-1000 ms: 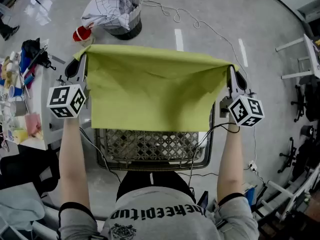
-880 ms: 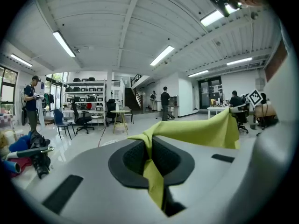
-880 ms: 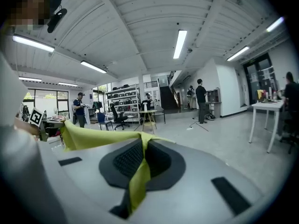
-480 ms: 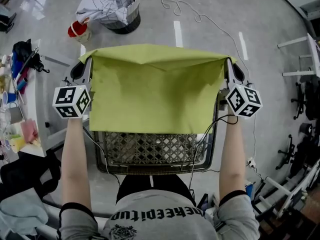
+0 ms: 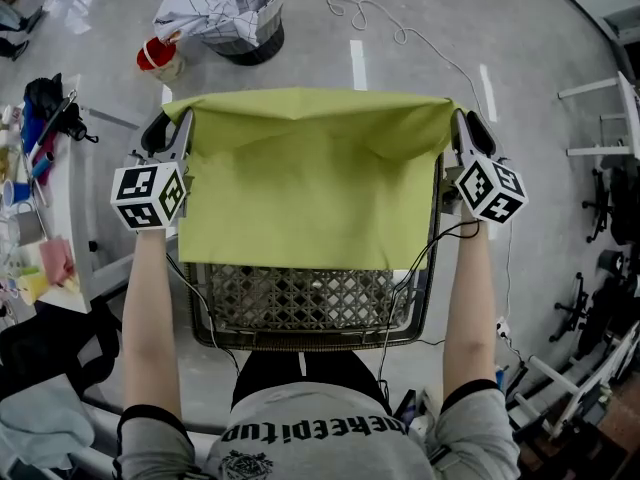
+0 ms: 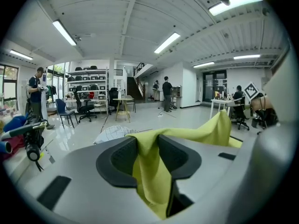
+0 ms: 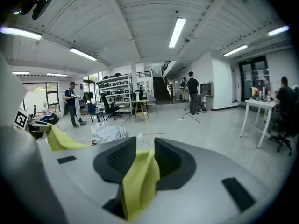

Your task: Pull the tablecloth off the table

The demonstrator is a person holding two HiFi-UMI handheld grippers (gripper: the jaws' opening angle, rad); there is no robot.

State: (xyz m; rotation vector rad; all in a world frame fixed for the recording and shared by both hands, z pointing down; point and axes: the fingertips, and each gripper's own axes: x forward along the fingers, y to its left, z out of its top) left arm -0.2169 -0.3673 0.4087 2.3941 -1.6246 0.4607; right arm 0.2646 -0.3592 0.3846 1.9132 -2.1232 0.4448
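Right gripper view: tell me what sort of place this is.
Probably an open-plan lab or workshop-style office: storage shelves stacked with gear at the back, a wheeled office chair, and a white work table on a bare polished floor.

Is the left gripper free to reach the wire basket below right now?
Probably not: the left gripper, jaws opening, has the green cloth between them, and it hangs over the wire basket.
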